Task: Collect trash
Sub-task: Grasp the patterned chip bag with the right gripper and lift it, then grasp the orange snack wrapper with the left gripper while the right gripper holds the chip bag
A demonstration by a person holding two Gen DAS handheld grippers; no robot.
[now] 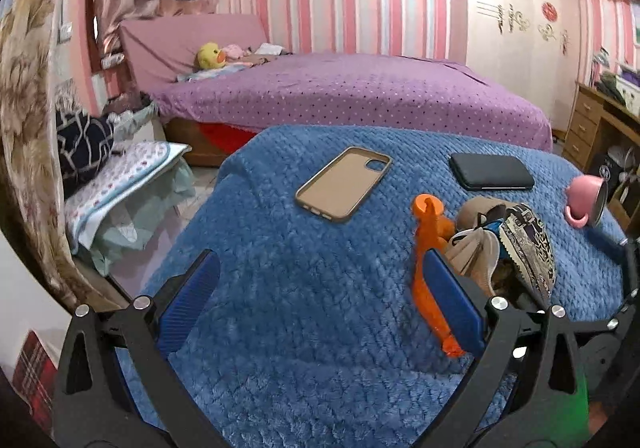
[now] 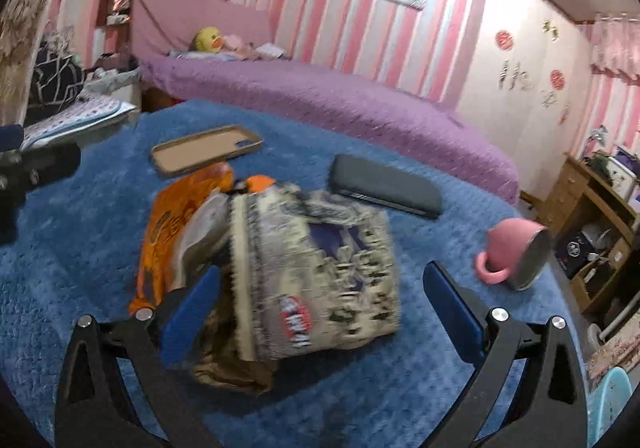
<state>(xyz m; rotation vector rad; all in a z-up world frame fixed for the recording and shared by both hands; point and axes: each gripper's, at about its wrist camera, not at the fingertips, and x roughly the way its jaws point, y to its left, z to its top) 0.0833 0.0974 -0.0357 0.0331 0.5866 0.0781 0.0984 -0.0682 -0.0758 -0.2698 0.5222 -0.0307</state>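
your left claw (image 1: 320,296) is spread wide over the blue blanket (image 1: 304,288) with nothing between its fingers; the blue pad at 3 o'clock sits just in front of an orange wrapper (image 1: 430,248), but whether it touches it you cannot tell from this view. your right claw (image 2: 324,304) is also spread wide, and the trash pile sits between its fingers: a beige patterned snack bag (image 2: 320,272) fills the gap, close against the pad at 9 o'clock and apart from the pad at 3 o'clock. the right wrist view is blurred, so the print on the bag cannot be read.

in the right wrist view the orange wrapper (image 2: 176,224) lies at 10 o'clock of the snack bag, partly under it, and a crumpled brown bit (image 2: 232,368) shows below the bag at 6 o'clock. in the left wrist view the same pile sits at 3 o'clock, the snack bag (image 1: 524,248) just beside the orange wrapper.

up the blanket at 12 o'clock lies a tan phone case (image 2: 206,149), hollow side up, and at 1 o'clock a dark wallet (image 2: 386,185), well apart from each other. a pink cup (image 2: 514,254) lies on its side at 3 o'clock near the blanket edge. behind it all runs a purple bed (image 1: 352,87)
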